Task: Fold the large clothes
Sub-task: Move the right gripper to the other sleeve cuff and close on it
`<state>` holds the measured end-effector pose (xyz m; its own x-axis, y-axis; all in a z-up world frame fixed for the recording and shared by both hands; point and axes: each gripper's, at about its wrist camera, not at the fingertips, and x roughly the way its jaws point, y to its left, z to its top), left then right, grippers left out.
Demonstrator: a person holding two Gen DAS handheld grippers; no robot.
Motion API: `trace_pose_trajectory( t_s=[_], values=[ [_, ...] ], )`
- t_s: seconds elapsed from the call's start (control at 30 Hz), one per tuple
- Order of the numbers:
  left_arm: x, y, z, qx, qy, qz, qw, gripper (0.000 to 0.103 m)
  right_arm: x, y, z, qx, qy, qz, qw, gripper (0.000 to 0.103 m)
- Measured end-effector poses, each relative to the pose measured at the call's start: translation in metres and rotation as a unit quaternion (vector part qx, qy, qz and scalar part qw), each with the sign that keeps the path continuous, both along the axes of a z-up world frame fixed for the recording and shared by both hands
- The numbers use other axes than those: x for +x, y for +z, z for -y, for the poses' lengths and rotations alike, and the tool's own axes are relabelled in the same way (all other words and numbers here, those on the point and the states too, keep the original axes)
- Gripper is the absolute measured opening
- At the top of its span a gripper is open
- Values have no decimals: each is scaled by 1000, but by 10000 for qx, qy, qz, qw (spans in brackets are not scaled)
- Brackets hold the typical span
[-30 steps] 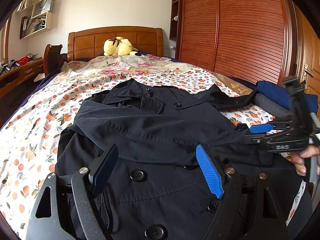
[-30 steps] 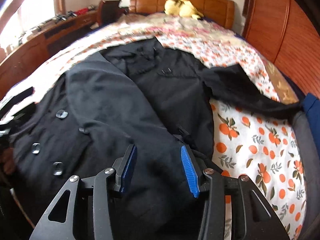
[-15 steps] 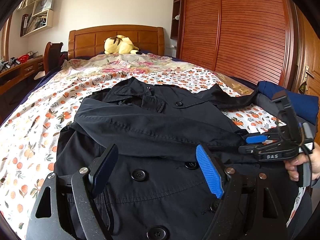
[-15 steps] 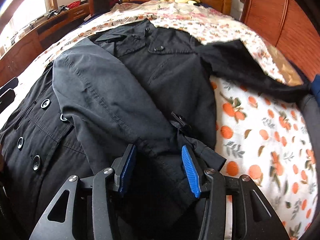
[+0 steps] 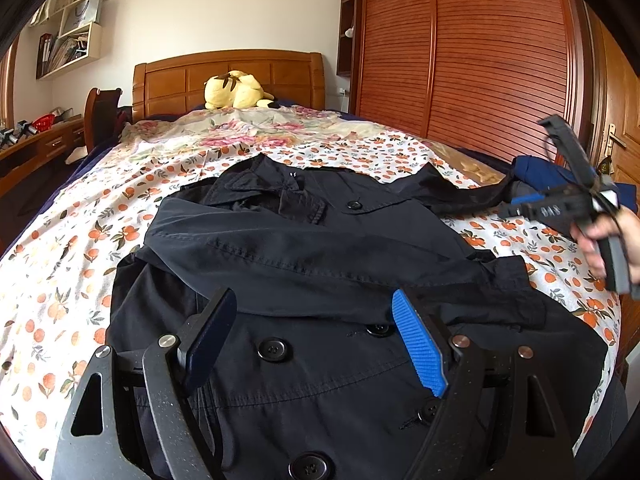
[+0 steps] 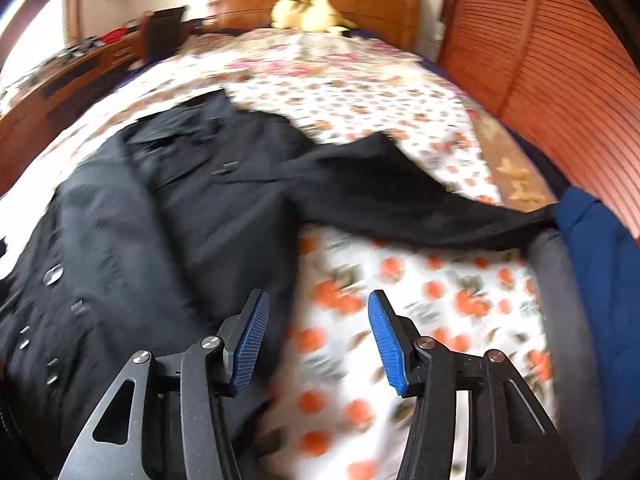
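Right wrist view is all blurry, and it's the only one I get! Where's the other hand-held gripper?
Observer: The left hand-held gripper hovers open over the black coat, above its buttons.
Operator: Is a sleeve folded in?
Observer: Yes, the folded sleeve lies across the coat's chest.
Operator: And where's mine?
Observer: A hand holds your right hand-held gripper by the cuff end of the other sleeve.

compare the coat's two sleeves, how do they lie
The left sleeve is folded across the coat's front; the right sleeve is stretched out sideways over the sheet. The left sleeve rests on the coat body, the right one's cuff reaches the blue clothes. Both are black and lie flat.
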<state>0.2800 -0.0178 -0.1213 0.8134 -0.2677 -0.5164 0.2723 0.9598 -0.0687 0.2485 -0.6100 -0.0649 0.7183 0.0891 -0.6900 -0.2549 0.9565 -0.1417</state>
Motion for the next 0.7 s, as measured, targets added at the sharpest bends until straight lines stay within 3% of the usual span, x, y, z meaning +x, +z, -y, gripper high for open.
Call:
trace_pose_trajectory(
  t_s=[0.23,0.6,0.7],
  values=[
    [6,-7,-2,-80,12,-190,9998,81,68,-9,42,281,-939,-150,9951,56],
    [12,-14,1,-69,-3,-358,9993,81,150,-45,90,1255,-1929,-708,9706,55],
    [12,-15,1,-76,-18,-389,9992,81,162,-47,91,1209,-1995,-678,9700,28]
  ],
)
